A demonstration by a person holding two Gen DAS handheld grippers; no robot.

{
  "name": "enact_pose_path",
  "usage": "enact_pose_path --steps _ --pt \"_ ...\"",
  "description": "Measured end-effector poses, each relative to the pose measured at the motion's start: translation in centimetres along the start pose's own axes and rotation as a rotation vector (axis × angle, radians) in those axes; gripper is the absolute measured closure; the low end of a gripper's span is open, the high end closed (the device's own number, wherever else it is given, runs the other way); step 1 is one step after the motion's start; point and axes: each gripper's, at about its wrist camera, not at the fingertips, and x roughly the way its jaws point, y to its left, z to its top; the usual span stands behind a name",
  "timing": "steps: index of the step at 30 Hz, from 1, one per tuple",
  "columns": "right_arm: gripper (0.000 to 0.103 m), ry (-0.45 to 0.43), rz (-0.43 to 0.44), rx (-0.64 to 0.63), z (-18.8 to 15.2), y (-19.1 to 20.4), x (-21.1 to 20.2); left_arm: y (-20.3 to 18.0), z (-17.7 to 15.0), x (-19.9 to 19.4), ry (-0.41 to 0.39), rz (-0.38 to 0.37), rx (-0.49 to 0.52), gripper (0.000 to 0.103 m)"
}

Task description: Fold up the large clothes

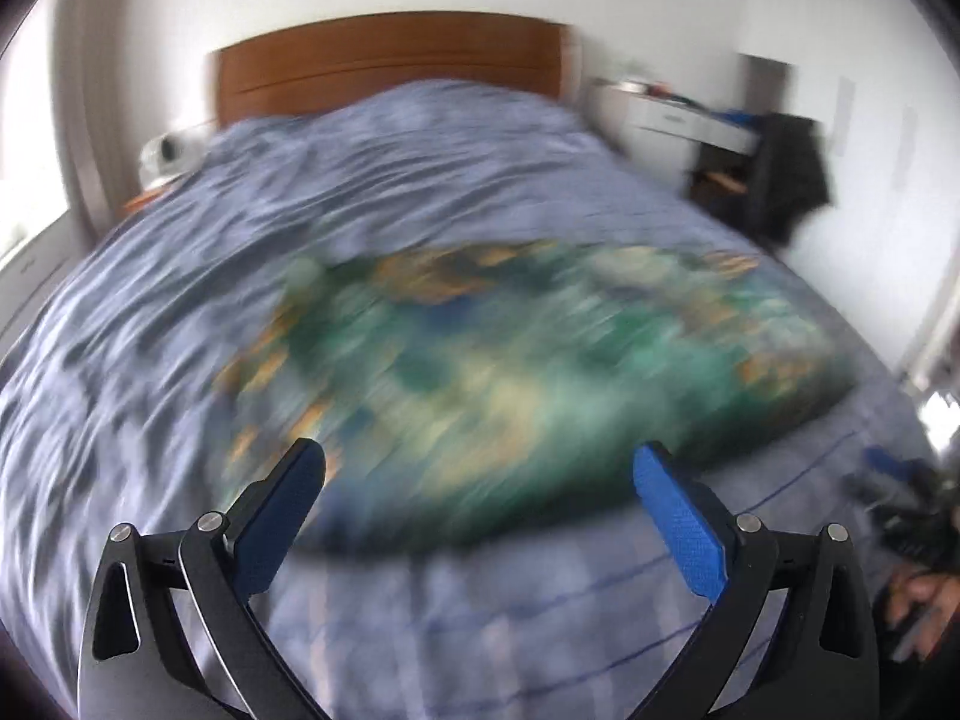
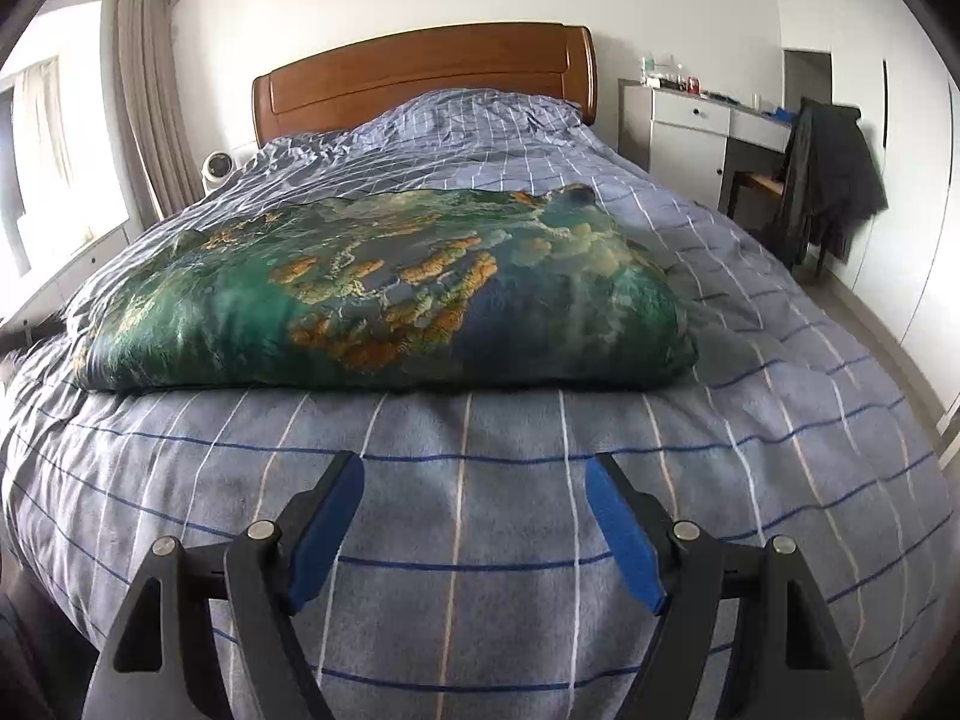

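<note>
Right tool wide open, holding nothing, over the near end of the bed with its blue checked cover. Left tool also spread wide, nothing held; that view is motion-blurred. Green printed garment lies folded mid-bed, beyond both tools. Behind the bed: wooden headboard. Only the right view shows the curtain left of the bed.

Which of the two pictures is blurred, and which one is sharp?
Left wrist view: strong motion blur smears the green garment and the bedcover; only the left gripper stays crisp. Right wrist view: sharp throughout, the garment's print and the right gripper clear.
</note>
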Motion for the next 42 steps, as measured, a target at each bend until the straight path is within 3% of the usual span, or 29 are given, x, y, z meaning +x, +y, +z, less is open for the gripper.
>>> enact_pose_path --steps 3,6,11,18,24,27,35,39,42 --pt "0.025 -0.002 0.014 0.017 0.2 0.0 -0.1 -1.7 3.9 3.3 0.007 -0.071 0.055 0.001" --pt "0.025 -0.020 0.019 0.004 0.3 0.2 -0.7 -4.0 6.4 8.8 0.100 -0.088 0.151 0.001" --pt "0.025 -0.037 0.013 -0.005 0.2 0.0 -1.9 -6.7 4.2 13.4 0.221 -0.026 0.289 0.001" --pt "0.025 -0.020 0.002 0.037 -0.4 -1.6 -1.7 -6.0 0.3 9.8 0.198 -0.041 0.191 0.001" --pt "0.025 0.008 0.002 0.068 -0.5 -2.0 -0.5 -8.4 -2.2 7.6 0.218 -0.045 0.296 0.001" --pt "0.025 0.011 0.001 0.052 -0.4 -1.8 -0.5 -9.8 -3.0 6.1 0.210 -0.082 0.334 0.001" --pt "0.025 0.018 -0.015 0.072 -0.2 -2.4 -0.7 -11.6 1.0 3.7 0.139 -0.252 0.230 0.001" --pt "0.025 0.034 -0.004 0.094 -0.4 -2.5 -0.6 -11.7 2.9 4.0 0.100 -0.258 0.172 0.001" --pt "0.025 0.035 0.004 0.101 -0.4 -2.6 -0.7 -12.0 2.5 5.0 0.119 -0.273 0.138 0.001"
